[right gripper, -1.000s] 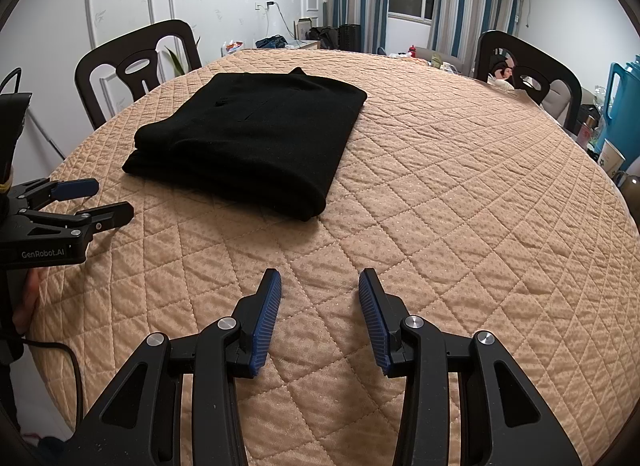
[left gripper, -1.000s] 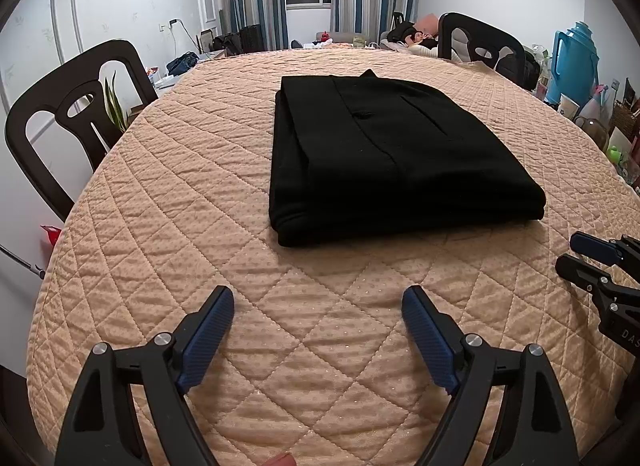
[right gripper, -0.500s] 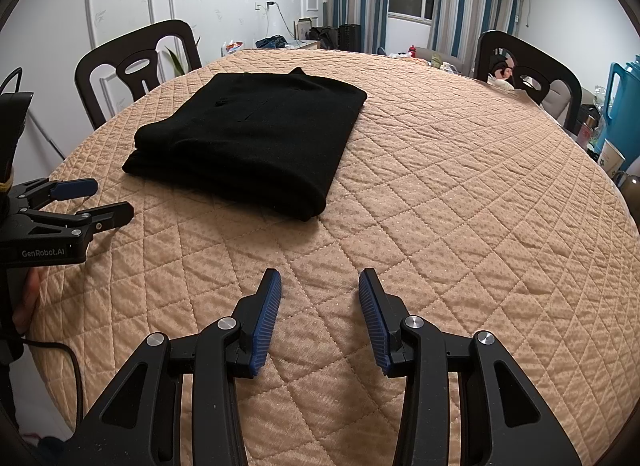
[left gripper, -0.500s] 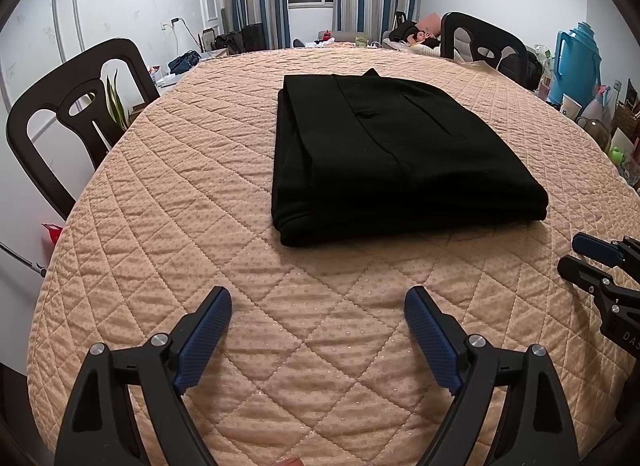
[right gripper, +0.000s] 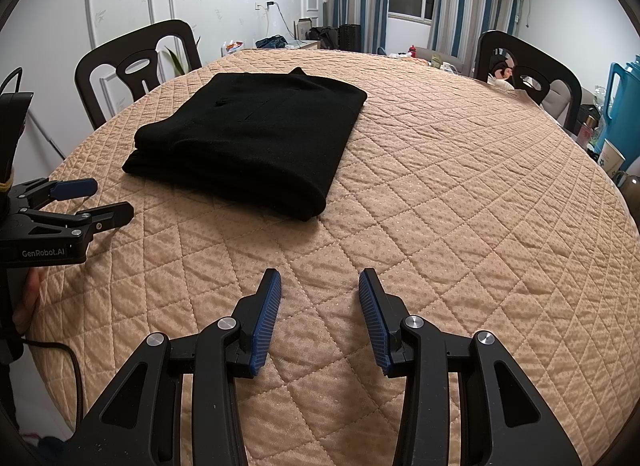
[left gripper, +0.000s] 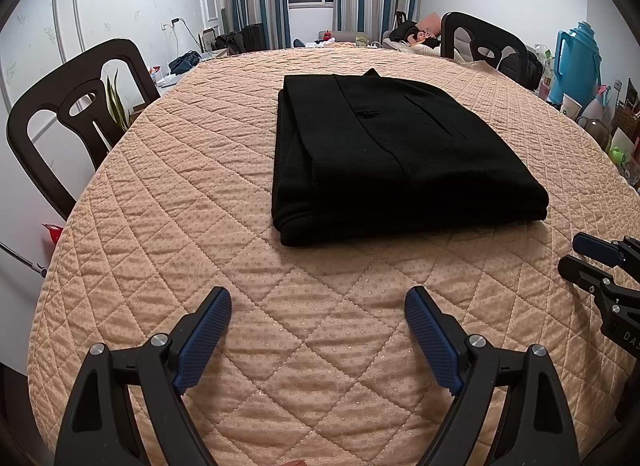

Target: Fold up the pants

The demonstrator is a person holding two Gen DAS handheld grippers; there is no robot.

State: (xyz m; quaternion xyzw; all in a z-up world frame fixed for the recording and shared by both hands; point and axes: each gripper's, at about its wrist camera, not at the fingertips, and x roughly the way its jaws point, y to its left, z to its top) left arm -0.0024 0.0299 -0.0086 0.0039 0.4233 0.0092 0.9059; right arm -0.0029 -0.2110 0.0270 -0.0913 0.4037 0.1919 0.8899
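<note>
The black pants (left gripper: 392, 157) lie folded in a neat rectangular stack on the quilted peach table cover (left gripper: 200, 185); they also show in the right wrist view (right gripper: 248, 141). My left gripper (left gripper: 318, 300) is open and empty, held over the cover in front of the stack's near edge. My right gripper (right gripper: 319, 286) is open and empty, held over the cover to the right of and nearer than the stack. Each gripper shows in the other's view: the right one (left gripper: 576, 252) and the left one (right gripper: 108, 199).
Black chairs stand at the table's left (left gripper: 76, 105) and far right (left gripper: 480, 41). A blue thermos jug (left gripper: 576, 61) and cups stand on a side surface at the right. The table edge curves close below both grippers.
The left gripper has tilted or lifted very slightly, so the pants sit a touch lower in its view. The right gripper has not moved.
</note>
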